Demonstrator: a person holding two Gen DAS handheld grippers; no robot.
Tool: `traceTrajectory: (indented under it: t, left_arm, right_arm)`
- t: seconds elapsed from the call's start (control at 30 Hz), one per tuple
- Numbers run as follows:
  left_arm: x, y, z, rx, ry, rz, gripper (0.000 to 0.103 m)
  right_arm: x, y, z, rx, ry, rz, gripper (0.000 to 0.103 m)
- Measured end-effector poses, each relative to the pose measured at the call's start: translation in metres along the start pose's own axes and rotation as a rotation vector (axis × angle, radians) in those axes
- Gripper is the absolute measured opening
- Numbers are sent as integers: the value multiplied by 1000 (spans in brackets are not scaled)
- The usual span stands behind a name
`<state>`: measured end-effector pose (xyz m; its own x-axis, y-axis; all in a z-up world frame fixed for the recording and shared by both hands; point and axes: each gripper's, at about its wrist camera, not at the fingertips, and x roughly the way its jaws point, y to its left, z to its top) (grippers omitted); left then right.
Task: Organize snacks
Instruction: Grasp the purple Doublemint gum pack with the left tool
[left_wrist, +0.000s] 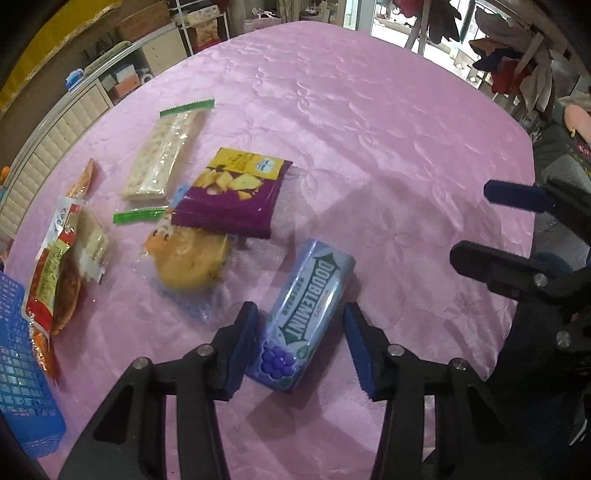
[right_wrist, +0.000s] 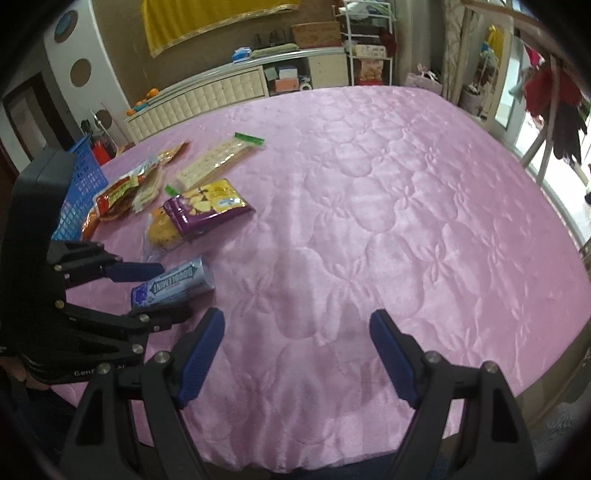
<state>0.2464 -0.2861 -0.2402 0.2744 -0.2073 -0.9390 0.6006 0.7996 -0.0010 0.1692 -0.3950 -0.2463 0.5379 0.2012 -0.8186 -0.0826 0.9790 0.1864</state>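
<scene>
My left tool (left_wrist: 300, 343) is down over the blue Doublemint pack (left_wrist: 306, 314), one pad on each long side. The left pad (left_wrist: 243, 347) sits just beside the pack's edge, perhaps touching; the right pad (left_wrist: 360, 350) stands clear with pink cloth showing between, so the jaws are apart and nothing is clamped. The pack lies flat on the pink quilted worktop (left_wrist: 369, 129), its grape end toward me at 6 o'clock.

From the pack, the purple-and-yellow chip bag (left_wrist: 232, 195) lies at about 11 o'clock, overlapping a yellow bun in clear wrap (left_wrist: 192, 264). Farther out at 11 o'clock is the long cracker sleeve with green ends (left_wrist: 162, 155). At 9 o'clock a red-and-orange snack packet (left_wrist: 59, 273) lies against the blue basket (left_wrist: 22, 369), which sits at the worktop's edge.

My right tool (right_wrist: 297, 350) hangs over bare cloth at roughly 3 o'clock from the pack, well apart from every snack, jaws wide and empty. In its view the pack (right_wrist: 173, 284) lies between the left tool's fingers (right_wrist: 136, 271).
</scene>
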Motion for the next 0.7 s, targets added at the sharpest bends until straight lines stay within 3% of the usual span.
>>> traceTrajectory:
  t: [0.03, 0.17, 0.33, 0.5, 0.7]
  left_arm:
    - [0, 0, 0, -2, 1, -10, 36]
    - [-1, -8, -3, 18, 2, -10, 31]
    - [-5, -3, -11, -35, -32, -17, 30]
    - [-25, 15, -22, -156, -91, -30, 29]
    - [-57, 36, -29, -212, -167, 11, 29]
  right_arm:
    - [0, -2, 0, 9, -1, 3, 84]
    - [0, -5, 0, 27, 3, 11, 84]
    - [0, -4, 0, 27, 1, 4, 84]
    - [0, 0, 2, 8, 7, -19, 84]
    - [10, 20, 12, -25, 42, 53, 84]
